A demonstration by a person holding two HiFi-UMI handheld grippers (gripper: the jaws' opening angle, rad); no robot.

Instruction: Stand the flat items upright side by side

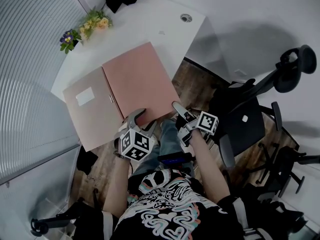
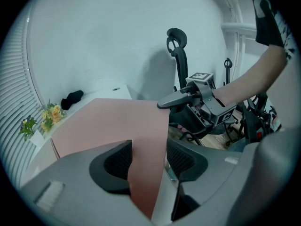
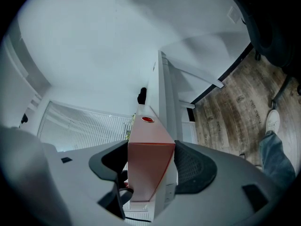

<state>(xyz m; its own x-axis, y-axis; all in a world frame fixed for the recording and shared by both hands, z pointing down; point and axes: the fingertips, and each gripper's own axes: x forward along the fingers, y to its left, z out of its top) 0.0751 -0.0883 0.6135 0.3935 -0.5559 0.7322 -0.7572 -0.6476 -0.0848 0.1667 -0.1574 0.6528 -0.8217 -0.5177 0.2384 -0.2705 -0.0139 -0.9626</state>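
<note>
Left gripper (image 2: 149, 157): in its own view the jaws stand partly apart and closed on the near edge of the pink binder (image 2: 108, 121), one pad against each side, the broad cover running away ahead of the tool. Right gripper (image 3: 150, 161): its jaws stand wider and are clamped across the binder's spine, which fills the gap between the pads and extends straight ahead of the tool. Only this view shows the spine face and the round finger hole (image 3: 147, 119) set in it further along. Only the left gripper view shows the right gripper from outside, off to the left gripper's right and ahead, with one finger lying over the binder's corner. The head view shows the general layout, which neither gripper view gives. The held binder lies on the white table (image 1: 165, 29), its near edge at the two tools, the left gripper at about the middle of that edge and the right gripper at the near right corner. Whether the cover rests flat or is slightly tilted cannot be determined. A second pink binder (image 1: 90, 114), bearing a white label (image 1: 85, 96), lies flat just to the left of the left gripper, its long edge against the held binder. Flowers (image 1: 92, 26) stand at the far left of the table, well ahead of both tools. An office chair (image 1: 240, 114) stands to the right of the right gripper.
</note>
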